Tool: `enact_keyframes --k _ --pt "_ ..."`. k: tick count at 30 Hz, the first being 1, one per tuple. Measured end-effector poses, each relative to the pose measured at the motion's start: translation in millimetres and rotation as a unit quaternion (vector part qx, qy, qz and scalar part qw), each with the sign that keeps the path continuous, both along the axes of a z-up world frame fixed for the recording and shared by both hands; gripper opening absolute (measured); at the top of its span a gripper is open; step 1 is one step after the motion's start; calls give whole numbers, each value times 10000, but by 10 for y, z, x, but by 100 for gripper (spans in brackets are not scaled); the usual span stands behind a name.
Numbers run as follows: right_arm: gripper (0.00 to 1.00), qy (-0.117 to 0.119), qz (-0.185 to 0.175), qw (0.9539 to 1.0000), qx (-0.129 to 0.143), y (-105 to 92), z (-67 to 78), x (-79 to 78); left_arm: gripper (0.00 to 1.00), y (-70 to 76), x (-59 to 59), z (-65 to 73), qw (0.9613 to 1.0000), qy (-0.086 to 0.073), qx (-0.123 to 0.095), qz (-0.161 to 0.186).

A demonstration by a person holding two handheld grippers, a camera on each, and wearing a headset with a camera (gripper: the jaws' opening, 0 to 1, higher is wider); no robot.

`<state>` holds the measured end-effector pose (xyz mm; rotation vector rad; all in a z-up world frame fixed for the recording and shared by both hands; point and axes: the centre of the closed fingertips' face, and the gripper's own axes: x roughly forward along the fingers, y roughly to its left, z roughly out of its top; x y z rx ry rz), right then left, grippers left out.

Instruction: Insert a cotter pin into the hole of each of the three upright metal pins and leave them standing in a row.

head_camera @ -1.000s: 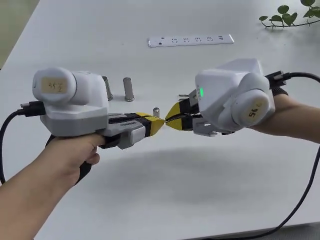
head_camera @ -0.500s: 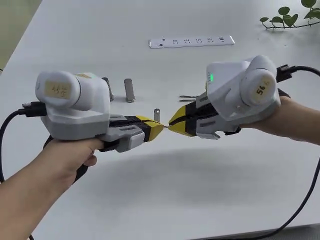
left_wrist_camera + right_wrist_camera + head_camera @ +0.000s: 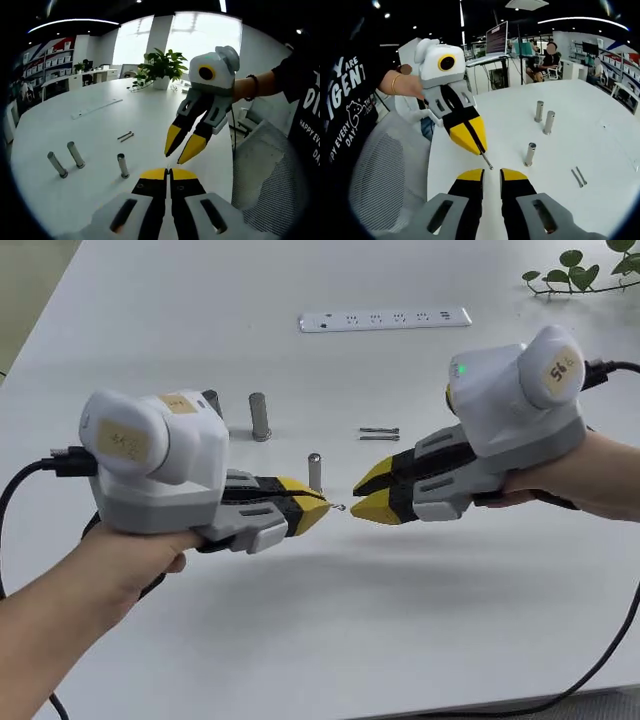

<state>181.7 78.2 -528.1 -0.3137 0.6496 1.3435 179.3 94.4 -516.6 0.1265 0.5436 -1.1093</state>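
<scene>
Holding one cotter pin (image 3: 486, 161) in the left gripper (image 3: 318, 508), jaws closed on it, only a short thin tip poking past the yellow ends, in mid-air above the table (image 3: 330, 640). Carrying nothing in the right gripper (image 3: 362, 502); jaws narrowly parted, facing that tip, just apart from it. Standing just behind the tips: nearest upright pin (image 3: 315, 470). Further back-left: second upright pin (image 3: 259, 416), then third upright pin (image 3: 213, 400), half hidden by the left gripper's body. Lying flat to the right of the second: two spare cotter pins (image 3: 379, 433). Cross holes too small to make out. Likely trouble: dropping the pin in a hand-over, with so little metal to catch; twisting it crooked in the grip, then missing the hole; nudging the nearest upright pin over on approach and spoiling the row.
</scene>
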Motion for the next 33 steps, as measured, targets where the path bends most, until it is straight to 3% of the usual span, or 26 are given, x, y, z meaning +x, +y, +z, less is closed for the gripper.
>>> enact_keyframes --k 6,16,25,33 --pt "10 307 120 9994 111 -51 -27 -112 0 -21 -61 -27 9997 -38 34 -247" --pt "10 662 378 9968 223 -58 -61 -295 0 -69 -198 70 9977 23 -257 -629" --pt "7 1071 662 9906 541 -16 43 -491 0 -141 -341 147 9940 98 -491 -973" --pt "2 1265 831 9869 567 -28 53 -593 0 -196 -444 181 9903 156 -619 -1234"
